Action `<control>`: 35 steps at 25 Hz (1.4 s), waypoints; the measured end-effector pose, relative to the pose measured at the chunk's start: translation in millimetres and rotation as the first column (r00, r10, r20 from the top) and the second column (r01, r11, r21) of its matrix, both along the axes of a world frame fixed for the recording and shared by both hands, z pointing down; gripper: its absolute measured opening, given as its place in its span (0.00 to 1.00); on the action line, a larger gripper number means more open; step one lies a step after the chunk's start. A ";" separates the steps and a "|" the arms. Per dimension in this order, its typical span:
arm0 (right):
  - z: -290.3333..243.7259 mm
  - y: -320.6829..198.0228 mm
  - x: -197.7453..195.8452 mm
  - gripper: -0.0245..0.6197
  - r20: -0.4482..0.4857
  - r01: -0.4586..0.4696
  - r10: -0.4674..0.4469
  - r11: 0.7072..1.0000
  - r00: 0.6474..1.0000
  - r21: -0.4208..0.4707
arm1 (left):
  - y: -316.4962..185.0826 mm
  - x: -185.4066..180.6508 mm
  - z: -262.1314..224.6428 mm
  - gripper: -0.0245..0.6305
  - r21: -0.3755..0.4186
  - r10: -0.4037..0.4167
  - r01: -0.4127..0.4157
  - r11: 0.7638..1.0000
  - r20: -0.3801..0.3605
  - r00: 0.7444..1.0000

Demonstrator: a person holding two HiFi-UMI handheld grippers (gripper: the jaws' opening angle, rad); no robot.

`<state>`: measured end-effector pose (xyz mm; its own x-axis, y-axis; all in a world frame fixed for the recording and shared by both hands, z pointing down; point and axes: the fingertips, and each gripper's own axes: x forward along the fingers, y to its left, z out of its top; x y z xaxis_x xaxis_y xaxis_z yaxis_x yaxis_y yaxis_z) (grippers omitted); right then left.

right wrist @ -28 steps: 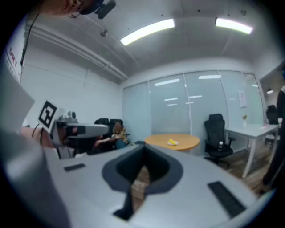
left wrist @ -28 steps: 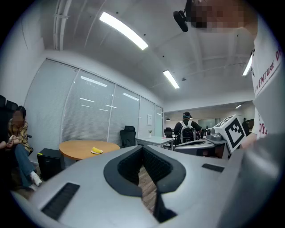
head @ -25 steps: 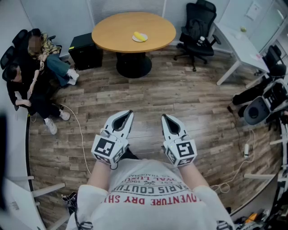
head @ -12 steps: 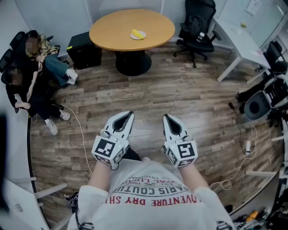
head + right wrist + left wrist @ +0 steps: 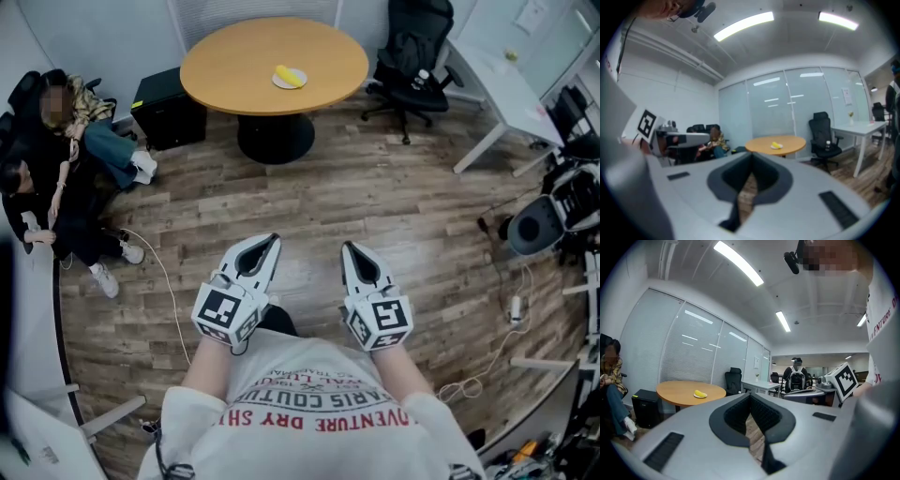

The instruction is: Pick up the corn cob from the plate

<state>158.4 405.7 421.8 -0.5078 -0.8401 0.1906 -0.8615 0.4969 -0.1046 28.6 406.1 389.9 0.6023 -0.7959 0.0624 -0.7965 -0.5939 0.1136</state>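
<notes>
Head view looks down on the left gripper [image 5: 270, 240] and right gripper [image 5: 346, 247], side by side just beyond the person's white shirt [image 5: 309, 427], both with jaws pressed together and nothing between them. Far across the wooden floor [image 5: 375, 211], the yellow corn cob [image 5: 292, 75] lies on a small plate [image 5: 281, 84] on the round table [image 5: 234, 66], well apart from both grippers.

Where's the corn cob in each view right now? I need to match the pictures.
Head view: corn cob at top centre, on its plate.
Left gripper view: left of centre.
Right gripper view: just right of centre.
Shared landmark: the round wooden table under it.
</notes>
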 end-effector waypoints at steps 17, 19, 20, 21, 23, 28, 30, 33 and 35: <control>-9.8 -161.8 -92.4 0.08 -0.028 -0.073 0.072 0.997 0.997 -0.033 | -161.8 -104.9 -8.0 0.09 -0.007 0.048 -0.048 0.999 -0.021 0.999; -6.4 -179.2 -96.0 0.08 -0.033 -0.064 0.063 0.997 0.997 -0.035 | -175.3 -111.9 -1.9 0.09 -0.016 0.029 -0.029 0.999 -0.022 0.999; -4.0 -188.3 -97.3 0.08 -0.032 -0.058 0.057 0.998 0.998 -0.037 | -182.6 -114.6 0.7 0.09 -0.018 0.018 -0.019 1.000 -0.020 1.000; -1.1 -197.5 -98.6 0.08 -0.031 -0.050 0.049 0.998 0.998 -0.041 | -189.9 -116.8 2.9 0.09 -0.019 0.007 -0.007 1.000 -0.018 1.000; 6.0 -215.3 -100.9 0.08 -0.028 -0.026 0.025 0.998 0.999 -0.049 | -203.7 -119.4 6.4 0.09 -0.020 -0.019 0.018 1.000 -0.016 1.000; 18.4 -270.4 -99.4 0.08 -0.012 0.057 -0.058 0.997 0.998 -0.061 | -247.1 -117.2 12.1 0.09 -0.017 -0.094 0.094 0.995 0.006 0.996; 16.8 -300.0 -96.1 0.08 -0.004 0.091 -0.091 0.994 0.996 -0.057 | -271.6 -114.1 10.9 0.09 -0.016 -0.128 0.129 0.992 0.013 0.992; 13.1 -349.7 -88.3 0.08 0.004 0.138 -0.138 0.989 0.990 -0.052 | -315.2 -105.2 6.3 0.09 -0.009 -0.176 0.176 0.984 0.018 0.984; 14.0 -379.1 -81.7 0.08 0.003 0.172 -0.172 0.983 0.985 -0.057 | -341.8 -95.3 4.2 0.09 -0.006 -0.200 0.200 0.980 0.010 0.980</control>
<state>76.7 26.6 435.8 -0.6438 -0.7279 0.2361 -0.7636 0.6314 -0.1355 -66.7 64.2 394.1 0.4301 -0.8998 0.0736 -0.9003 -0.4214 0.1091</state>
